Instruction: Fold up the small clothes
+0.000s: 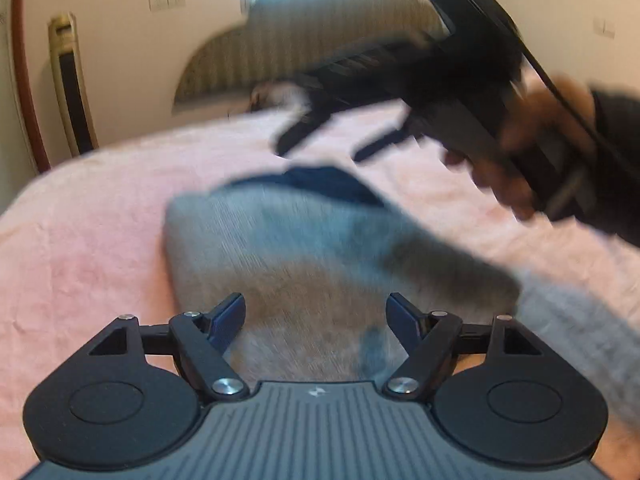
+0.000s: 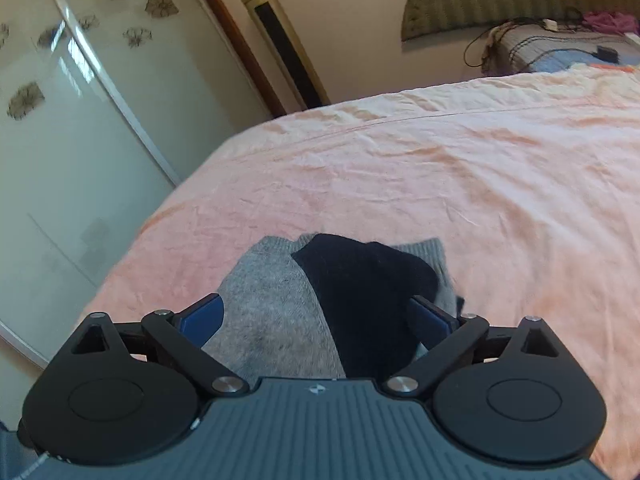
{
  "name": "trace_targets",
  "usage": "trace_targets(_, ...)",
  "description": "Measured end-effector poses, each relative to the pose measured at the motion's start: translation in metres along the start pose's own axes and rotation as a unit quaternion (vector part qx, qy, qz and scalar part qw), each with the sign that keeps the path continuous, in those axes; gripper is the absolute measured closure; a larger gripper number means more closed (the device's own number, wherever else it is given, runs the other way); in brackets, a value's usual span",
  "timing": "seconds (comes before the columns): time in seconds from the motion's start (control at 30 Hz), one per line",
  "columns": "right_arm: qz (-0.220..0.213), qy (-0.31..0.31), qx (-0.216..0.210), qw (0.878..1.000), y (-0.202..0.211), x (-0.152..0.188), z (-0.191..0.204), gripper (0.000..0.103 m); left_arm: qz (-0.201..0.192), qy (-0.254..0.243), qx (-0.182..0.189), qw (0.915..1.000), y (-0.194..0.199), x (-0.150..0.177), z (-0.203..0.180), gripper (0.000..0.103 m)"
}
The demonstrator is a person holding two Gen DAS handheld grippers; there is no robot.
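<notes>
A small grey knitted garment (image 1: 280, 248) with a dark navy part (image 1: 332, 182) at its far end lies on the pink bed cover (image 1: 80, 240). My left gripper (image 1: 315, 304) hovers over its near end, jaws wide apart, with nothing pinched. My right gripper (image 1: 322, 152), held by a hand (image 1: 516, 168), hangs blurred above the garment's far end with its fingers spread. In the right wrist view the right gripper (image 2: 316, 304) stands open over the grey cloth (image 2: 268, 312) and the navy part (image 2: 360, 288), which lie between and below its blue pads without being clamped.
Pink cover (image 2: 440, 180) spreads wide around the garment. A blurred grey knitted sleeve (image 1: 580, 320) crosses the lower right. A tall gold air conditioner (image 2: 284, 40) and sliding wardrobe doors (image 2: 80, 120) stand beyond the bed's edge. Cables and cloth clutter (image 2: 540, 44) lie by the headboard.
</notes>
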State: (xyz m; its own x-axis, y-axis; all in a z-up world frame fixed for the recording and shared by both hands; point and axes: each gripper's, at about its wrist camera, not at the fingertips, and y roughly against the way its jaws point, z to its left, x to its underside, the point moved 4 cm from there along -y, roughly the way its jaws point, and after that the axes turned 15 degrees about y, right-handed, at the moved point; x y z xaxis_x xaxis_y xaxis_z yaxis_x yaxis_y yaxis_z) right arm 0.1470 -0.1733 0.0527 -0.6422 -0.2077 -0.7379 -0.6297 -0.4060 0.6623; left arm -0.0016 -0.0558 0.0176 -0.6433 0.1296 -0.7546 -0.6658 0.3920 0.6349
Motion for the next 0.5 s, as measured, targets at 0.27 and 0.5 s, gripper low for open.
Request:
trace_targets(0.27, 0.027, 0.065, 0.045, 0.997, -0.036, 0.033, -0.003, 0.000, -0.007, 0.014, 0.007, 0.9999, -0.008, 0.018, 0.015, 0.025)
trace_targets(0.5, -0.017, 0.017, 0.040, 0.999, 0.011, 0.023, 0.009, 0.005, -0.017, 0.018, 0.005, 0.9997, -0.006, 0.022, 0.013, 0.025)
